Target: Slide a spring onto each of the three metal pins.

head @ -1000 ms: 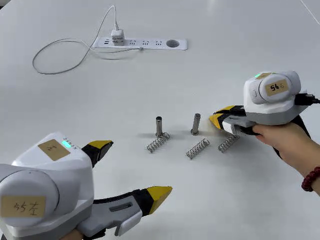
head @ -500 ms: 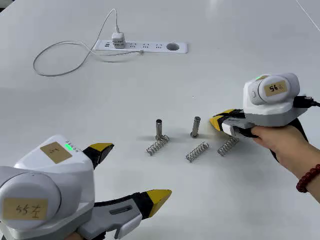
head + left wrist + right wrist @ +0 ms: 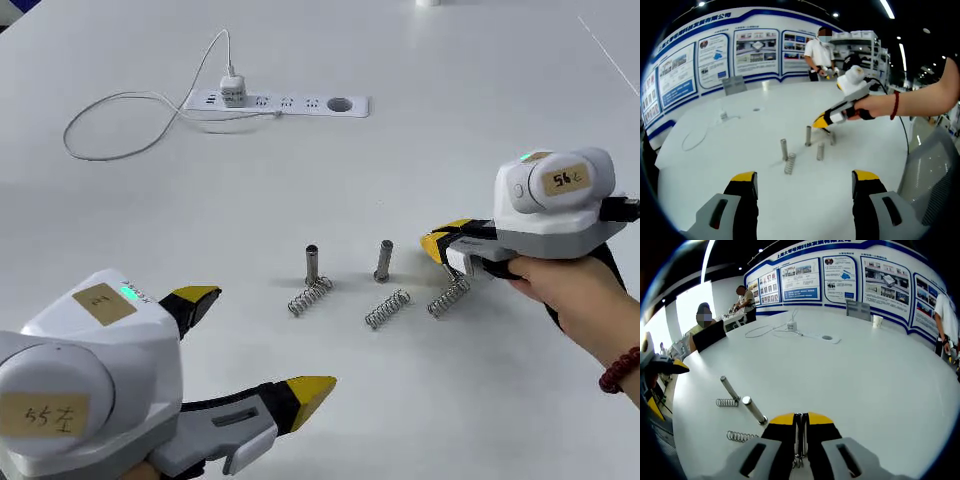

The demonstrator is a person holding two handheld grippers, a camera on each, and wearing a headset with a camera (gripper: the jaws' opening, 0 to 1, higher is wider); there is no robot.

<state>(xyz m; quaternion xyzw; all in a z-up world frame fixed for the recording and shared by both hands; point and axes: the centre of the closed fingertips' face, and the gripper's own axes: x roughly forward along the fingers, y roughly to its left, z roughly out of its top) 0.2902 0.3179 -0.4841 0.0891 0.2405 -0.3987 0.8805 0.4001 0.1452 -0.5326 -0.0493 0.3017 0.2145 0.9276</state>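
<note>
Hovering nearest the camera, low on the person's left: left gripper [image 3: 253,342], jaws spread wide, nothing between the yellow tips.

Item, white table [image 3: 450,130], bearing all that follows.

Item, three springs lying on their sides in a loose row ahead of the left gripper and well apart from it: left spring [image 3: 310,296], middle spring [image 3: 387,308], right spring [image 3: 449,296].

Item, two metal pins standing upright just behind the springs: left pin [image 3: 311,264], its foot touching the left spring; right pin [image 3: 384,259], just beyond the middle spring. No spring is on either pin.

Item, right gripper [image 3: 437,246], held in a hand [image 3: 565,285] at the person's right. The tip hangs just beside the right pin and directly over the upper end of the right spring. The jaws are pressed together on a thin metal piece [image 3: 799,440]; whether this is the third pin cannot be told.

Item, power strip [image 3: 290,103] at the far side, with a white charger [image 3: 232,87] plugged in and a looped cable [image 3: 110,125].
</note>
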